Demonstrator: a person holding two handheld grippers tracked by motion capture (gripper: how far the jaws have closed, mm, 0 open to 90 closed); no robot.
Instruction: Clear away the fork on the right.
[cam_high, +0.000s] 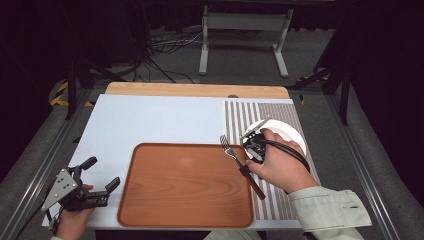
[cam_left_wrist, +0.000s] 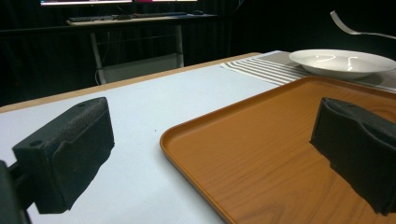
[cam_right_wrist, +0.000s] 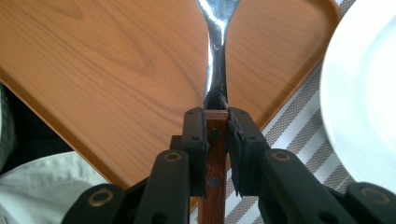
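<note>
The fork is up off the table, gripped by its wooden handle near the top, right where the wood meets the steel neck. In the right gripper view the right gripper has both jaws clamped flat against the sides of that handle, the metal shank rising straight ahead over the wooden tray. From above, the tines hang over the tray's right edge, while the handle trails back over the striped placemat.

Here is the worry: the hold sits high on the handle, so the long wooden tail hangs free behind the jaws. A quick turn of the wrist could let the fork pivot between the pads and tip, I'd say. If it slips, it drops onto the tray rim or the mat, and could skid toward the white plate just beside the hand.

That plate is close. The right hand sits right against its near rim, so a careless swing could knock it.

Over on the other side, the left gripper rests wide open near the tray's left edge, holding nothing. In its own view one jaw hovers over the pale table surface and the other over the tray. Push forward from there and a jaw could catch the raised rim and shove the tray toward the fork.
</note>
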